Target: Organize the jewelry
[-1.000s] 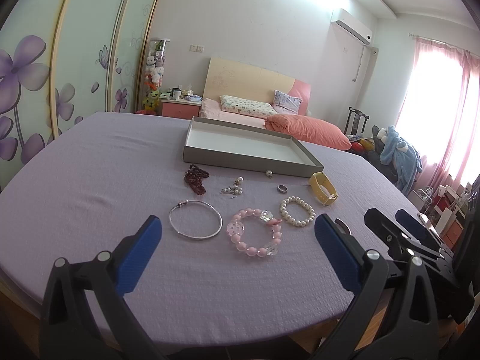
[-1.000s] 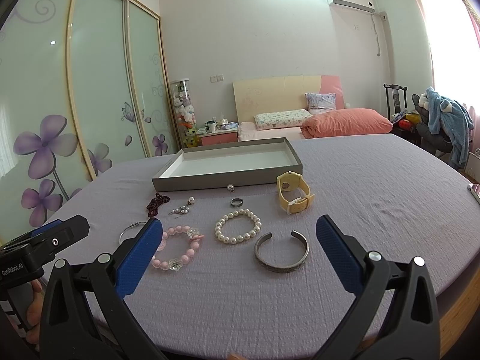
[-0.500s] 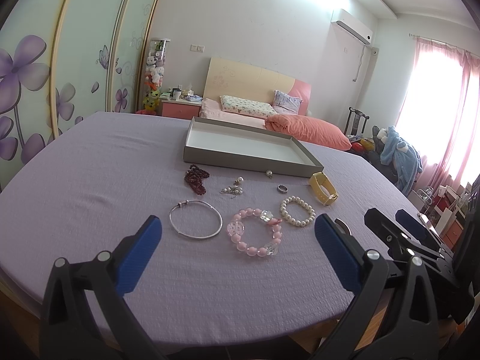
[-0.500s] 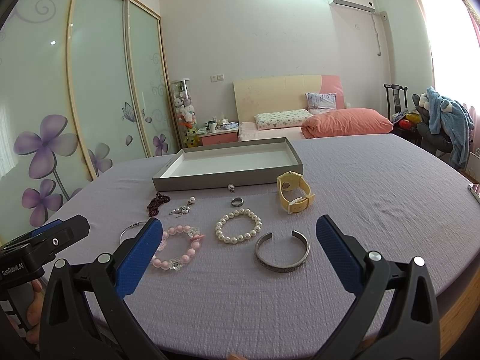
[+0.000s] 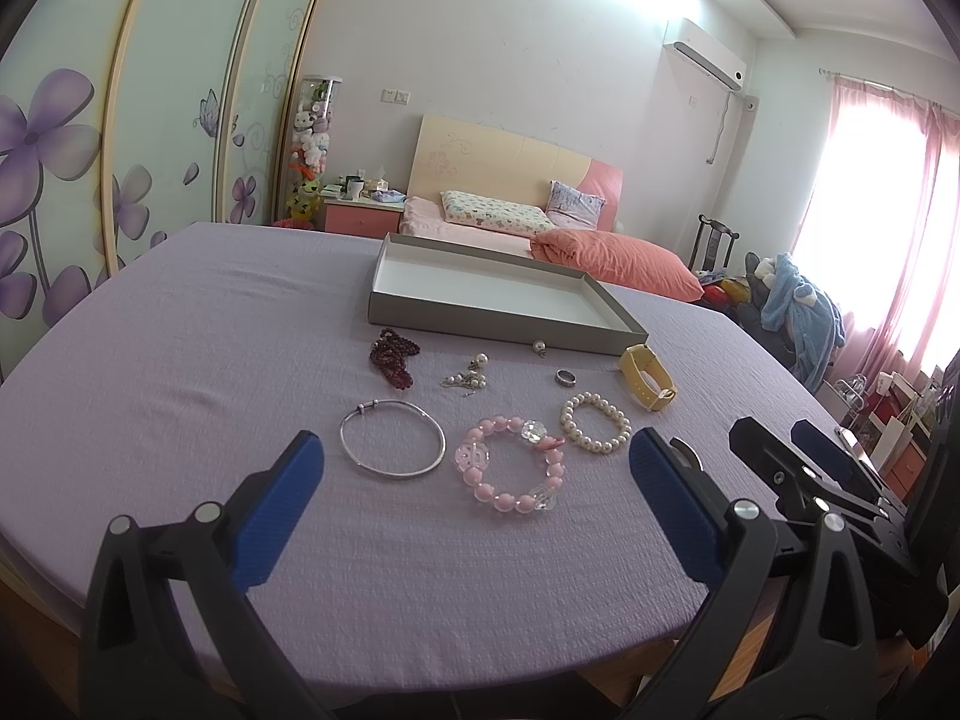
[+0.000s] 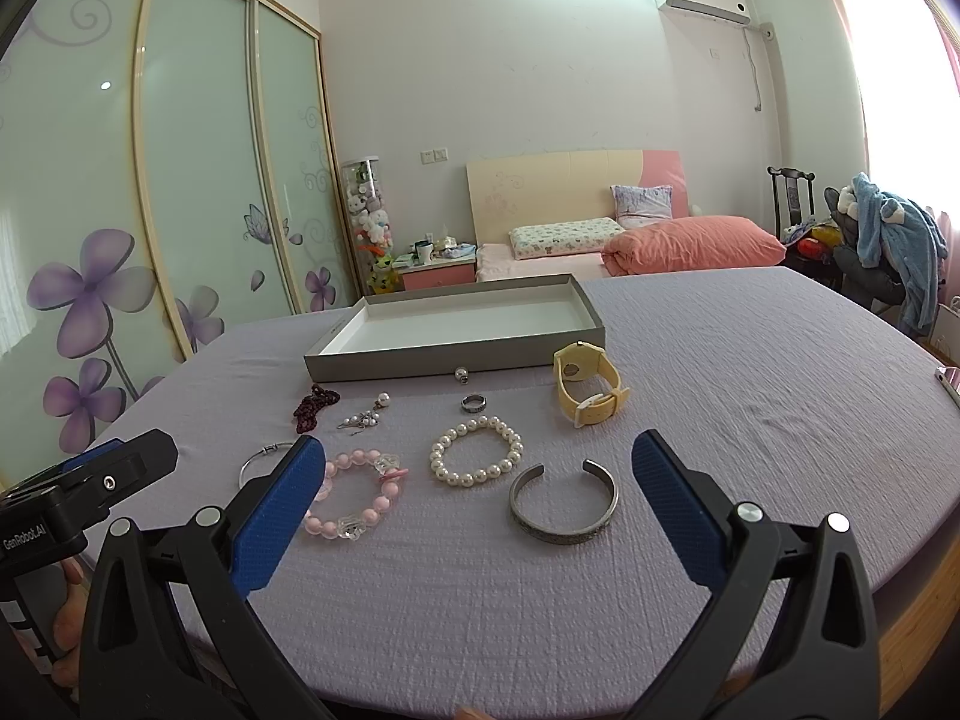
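Observation:
Jewelry lies on a purple cloth in front of a grey tray (image 5: 456,324) (image 6: 420,363) with a white floor. In the left wrist view I see a silver bangle (image 5: 393,446), a pink bead bracelet (image 5: 510,473), a pearl bracelet (image 5: 595,432), a yellow watch (image 5: 647,376), a ring (image 5: 566,377), dark red beads (image 5: 393,355) and earrings (image 5: 468,377). The right wrist view adds a silver cuff (image 6: 563,510) close ahead. My left gripper (image 5: 474,510) and right gripper (image 6: 474,510) are both open, empty, hovering near the table's front edge.
A bed with pink pillows (image 6: 690,243) stands behind the table. Sliding wardrobe doors (image 6: 120,210) are to the left. A chair piled with clothes (image 6: 888,246) is at the right. A phone (image 6: 948,381) lies at the table's right edge.

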A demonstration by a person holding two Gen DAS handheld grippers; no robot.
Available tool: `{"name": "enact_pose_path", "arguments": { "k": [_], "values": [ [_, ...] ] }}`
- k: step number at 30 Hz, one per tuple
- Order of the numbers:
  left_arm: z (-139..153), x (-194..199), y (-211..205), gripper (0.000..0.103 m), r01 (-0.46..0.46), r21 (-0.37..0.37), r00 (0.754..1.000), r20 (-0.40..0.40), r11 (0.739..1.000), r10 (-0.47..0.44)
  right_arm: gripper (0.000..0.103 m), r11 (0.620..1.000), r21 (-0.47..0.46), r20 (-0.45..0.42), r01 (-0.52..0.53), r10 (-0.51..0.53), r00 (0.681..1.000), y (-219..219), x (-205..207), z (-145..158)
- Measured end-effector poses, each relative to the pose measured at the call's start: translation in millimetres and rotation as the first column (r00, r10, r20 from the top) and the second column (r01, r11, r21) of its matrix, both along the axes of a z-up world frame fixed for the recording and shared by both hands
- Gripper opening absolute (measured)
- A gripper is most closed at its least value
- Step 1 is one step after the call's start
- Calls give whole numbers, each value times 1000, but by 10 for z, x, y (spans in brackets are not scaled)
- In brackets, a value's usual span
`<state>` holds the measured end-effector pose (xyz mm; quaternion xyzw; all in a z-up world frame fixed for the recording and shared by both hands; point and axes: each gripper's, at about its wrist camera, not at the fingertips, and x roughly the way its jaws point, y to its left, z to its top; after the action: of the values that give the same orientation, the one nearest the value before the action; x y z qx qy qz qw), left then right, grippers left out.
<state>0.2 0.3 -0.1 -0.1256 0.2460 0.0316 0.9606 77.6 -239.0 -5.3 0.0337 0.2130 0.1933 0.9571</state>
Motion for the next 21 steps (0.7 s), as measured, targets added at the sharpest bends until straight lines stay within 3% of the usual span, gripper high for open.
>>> {"name": "enact_pose_path", "arguments": {
  "k": [21],
  "values": [
    [0, 0, 1, 101, 1, -1, 1000, -1, 1000, -1, 102, 1000, 3, -2, 0, 0, 1000, 12, 11, -29]
  ]
}}
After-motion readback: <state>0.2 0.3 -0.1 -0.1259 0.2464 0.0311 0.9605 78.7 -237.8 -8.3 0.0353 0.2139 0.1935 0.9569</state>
